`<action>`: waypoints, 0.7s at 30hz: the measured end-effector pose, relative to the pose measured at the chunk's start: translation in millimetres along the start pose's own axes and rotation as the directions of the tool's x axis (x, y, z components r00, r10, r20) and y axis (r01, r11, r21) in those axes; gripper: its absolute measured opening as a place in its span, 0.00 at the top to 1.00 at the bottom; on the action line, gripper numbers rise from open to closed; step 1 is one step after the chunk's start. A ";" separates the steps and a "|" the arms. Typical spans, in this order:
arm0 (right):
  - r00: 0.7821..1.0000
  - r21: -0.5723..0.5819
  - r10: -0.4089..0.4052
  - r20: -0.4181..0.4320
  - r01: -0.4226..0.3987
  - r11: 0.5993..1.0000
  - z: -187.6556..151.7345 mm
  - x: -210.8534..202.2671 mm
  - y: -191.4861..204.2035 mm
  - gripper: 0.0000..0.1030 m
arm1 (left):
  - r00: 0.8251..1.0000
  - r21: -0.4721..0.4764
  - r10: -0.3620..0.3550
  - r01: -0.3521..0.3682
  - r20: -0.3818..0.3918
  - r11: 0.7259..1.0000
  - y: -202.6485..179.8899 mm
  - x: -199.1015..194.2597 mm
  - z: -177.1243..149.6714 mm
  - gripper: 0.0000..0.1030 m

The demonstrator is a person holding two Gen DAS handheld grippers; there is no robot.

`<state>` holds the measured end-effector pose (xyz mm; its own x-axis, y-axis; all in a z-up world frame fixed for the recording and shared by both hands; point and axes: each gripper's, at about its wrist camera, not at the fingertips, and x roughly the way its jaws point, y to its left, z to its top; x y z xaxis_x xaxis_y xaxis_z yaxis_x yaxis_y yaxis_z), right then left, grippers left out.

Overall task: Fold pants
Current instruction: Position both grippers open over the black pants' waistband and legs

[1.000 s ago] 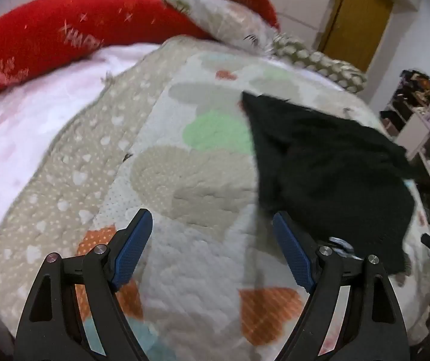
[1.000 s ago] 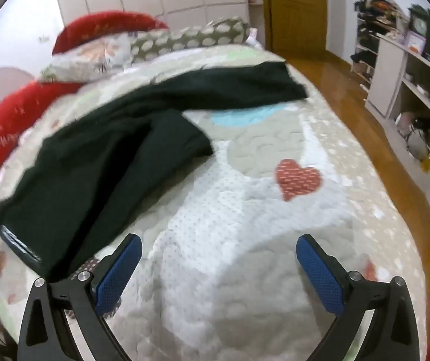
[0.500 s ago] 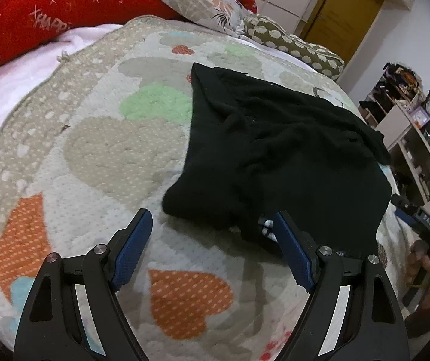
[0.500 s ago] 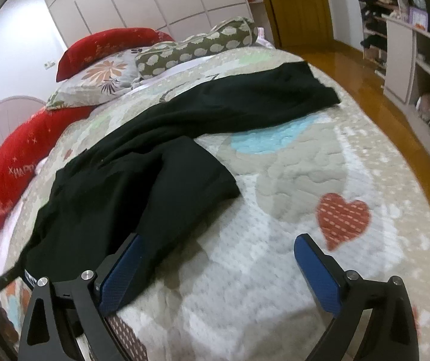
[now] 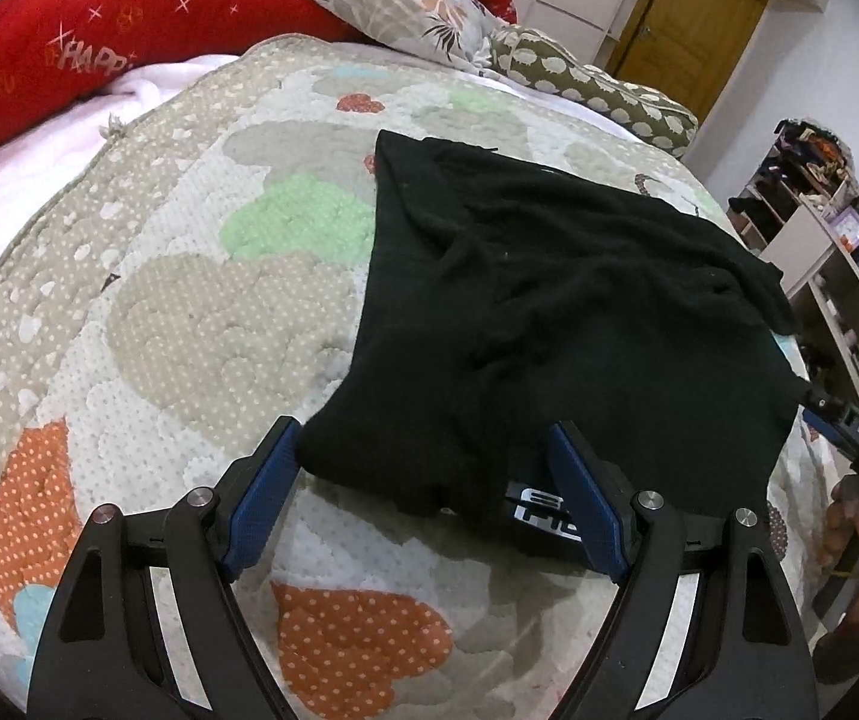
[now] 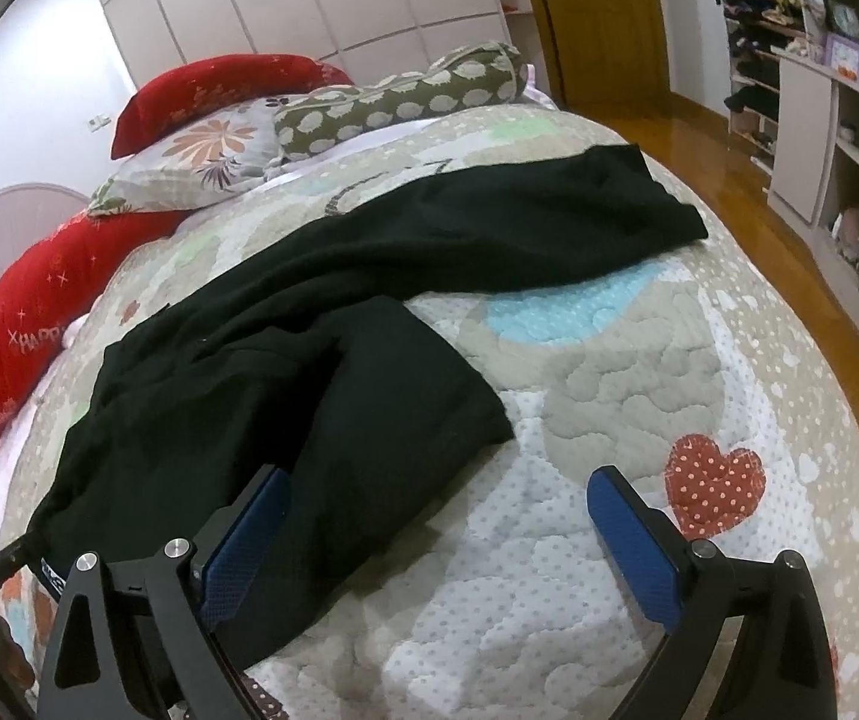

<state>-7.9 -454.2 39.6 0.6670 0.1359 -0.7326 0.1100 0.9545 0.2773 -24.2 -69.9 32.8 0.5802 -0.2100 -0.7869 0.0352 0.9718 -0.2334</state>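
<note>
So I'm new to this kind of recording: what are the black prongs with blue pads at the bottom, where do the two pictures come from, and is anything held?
No robot: a person carries a two-finger tool in each hand, with a camera looking along the fingers. One picture is from the left gripper, the other from the right gripper. Both stand open and hold nothing. On the quilt lie black pants, partly folded, one leg stretched toward the far side. The left gripper's fingers straddle a near corner of them. Behind are a red pillow and a floral pillow.

waistband label [image 5: 540,510] half hidden under pants [image 5: 549,312]
</note>
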 end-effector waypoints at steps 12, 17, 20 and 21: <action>0.999 -0.088 0.003 0.032 0.000 0.996 -3.7 -17.7 27.1 0.03 | 0.999 0.017 0.027 -0.028 0.020 0.999 -6.0 -11.8 0.2 0.20; 1.000 -0.099 0.006 0.023 -0.003 0.995 -6.7 -16.1 32.4 0.03 | 0.999 0.015 0.026 -0.026 0.024 1.000 -6.9 -16.3 1.4 0.20; 1.000 -0.098 0.012 0.018 -0.010 0.995 -6.8 -15.7 34.5 0.03 | 0.999 0.014 0.024 -0.024 0.029 1.000 -8.1 -18.8 2.0 0.20; 1.000 -0.100 0.012 0.021 -0.010 0.995 -7.0 -16.2 35.5 0.03 | 0.999 0.016 0.024 -0.025 0.030 1.000 -9.2 -19.6 2.2 0.20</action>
<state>-20.0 -420.6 57.0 0.6836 0.1420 -0.7159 0.0287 0.9749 0.2208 -34.1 -74.5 51.6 0.6047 -0.1830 -0.7752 0.0335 0.9782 -0.2048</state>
